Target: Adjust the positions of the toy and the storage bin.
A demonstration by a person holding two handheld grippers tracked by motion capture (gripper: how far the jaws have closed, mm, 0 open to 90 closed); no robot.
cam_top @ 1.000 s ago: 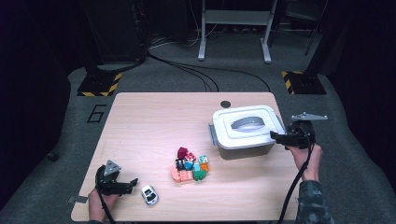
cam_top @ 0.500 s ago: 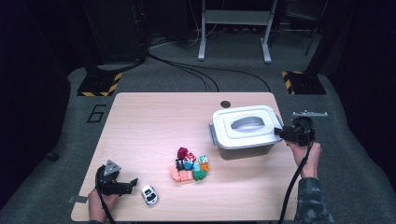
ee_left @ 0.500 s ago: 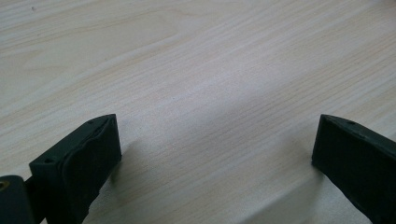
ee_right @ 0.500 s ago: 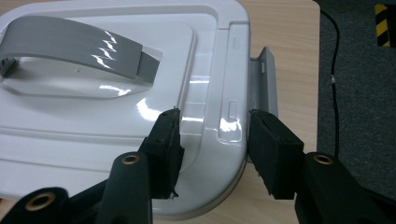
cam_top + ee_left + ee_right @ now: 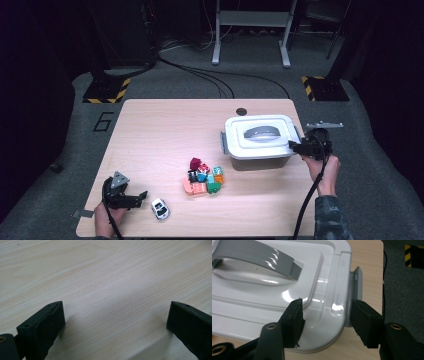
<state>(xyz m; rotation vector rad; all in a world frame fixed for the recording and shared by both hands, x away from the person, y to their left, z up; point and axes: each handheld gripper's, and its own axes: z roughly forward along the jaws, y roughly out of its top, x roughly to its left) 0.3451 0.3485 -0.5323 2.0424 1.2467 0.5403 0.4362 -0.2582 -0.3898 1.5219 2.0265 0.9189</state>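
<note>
We see the right gripper (image 5: 325, 320) at the white box's (image 5: 260, 142) right end, jaws just reopening and spread astride the grey side latch (image 5: 355, 293) (pads not pressing). The left gripper (image 5: 134, 198) sits wide open, far off by the toy car (image 5: 160, 208).

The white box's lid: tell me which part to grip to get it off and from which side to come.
Probably the grey side latch at the right end of the lid first, approached from the right edge of the table, where the right gripper already straddles the lid's rim and that latch, jaws just opening. The latch sticks out as a thin flap, so the jaws can pinch it. Then lift by the arched grey handle.
</note>
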